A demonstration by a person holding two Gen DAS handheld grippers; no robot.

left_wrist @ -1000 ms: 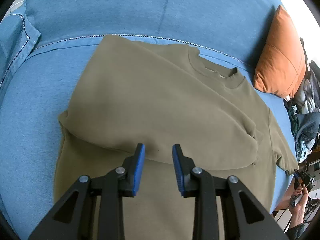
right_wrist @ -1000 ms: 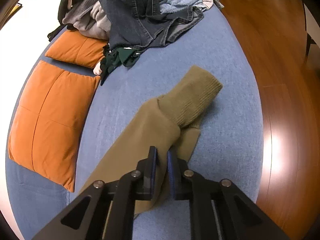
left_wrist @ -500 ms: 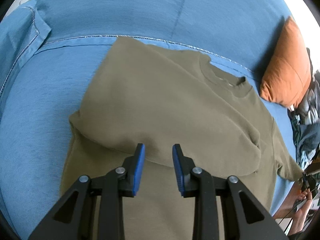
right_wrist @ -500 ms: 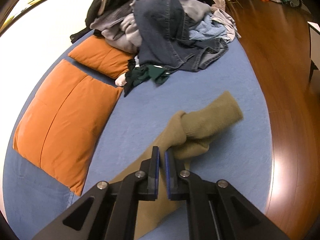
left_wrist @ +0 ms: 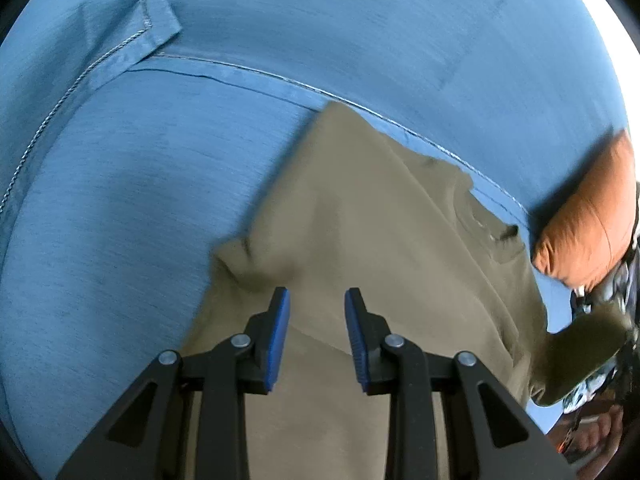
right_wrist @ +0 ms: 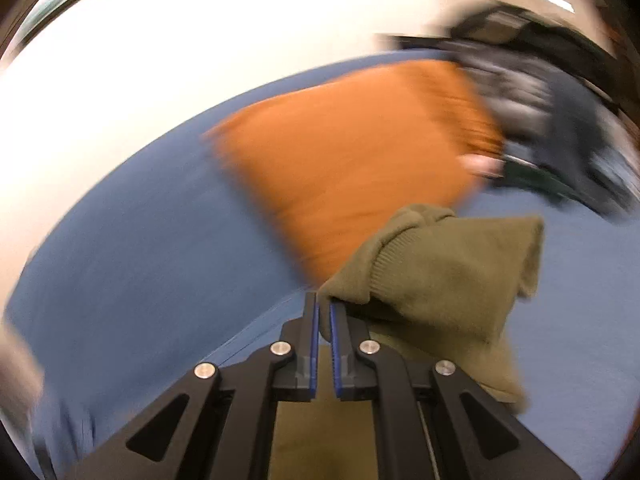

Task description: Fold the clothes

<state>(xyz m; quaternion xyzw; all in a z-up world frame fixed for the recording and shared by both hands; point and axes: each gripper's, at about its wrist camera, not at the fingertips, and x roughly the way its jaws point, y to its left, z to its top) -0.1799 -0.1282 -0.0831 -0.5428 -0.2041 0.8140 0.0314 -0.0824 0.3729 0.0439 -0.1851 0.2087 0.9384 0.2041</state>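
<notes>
**Colleague:** What do you see in the left wrist view?

**Me:** I see the olive sweatshirt (left_wrist: 360,240) spread on the blue sofa (left_wrist: 120,200), its collar toward the backrest. One side is already folded over the body, and this folded edge runs just in front of my left gripper (left_wrist: 317,334). The gripper's two blue pads stand well apart and hold nothing; they hover over the fabric. At the right edge a raised sleeve is visible, and an orange cushion (left_wrist: 588,232) beyond it.

**Colleague:** How will this garment handle?

**Me:** I judge it is thick, soft knit, rather light. It will sag and drag, not slide, and it cannot break. The ribbed parts are firmer, so a cuff or hem edge is a good place for taking hold.

**Colleague:** And the right wrist view?

**Me:** It is much blurred. My right gripper (right_wrist: 324,334) is nearly closed and pinches the sleeve (right_wrist: 440,276) close to its ribbed cuff. The sleeve hangs lifted above the seat, bunched to the right of the fingers. Behind are the cushion and a dark pile of clothes (right_wrist: 560,120).

**Colleague:** The stage?

**Me:** I think the sleeve fold is under way.
</notes>
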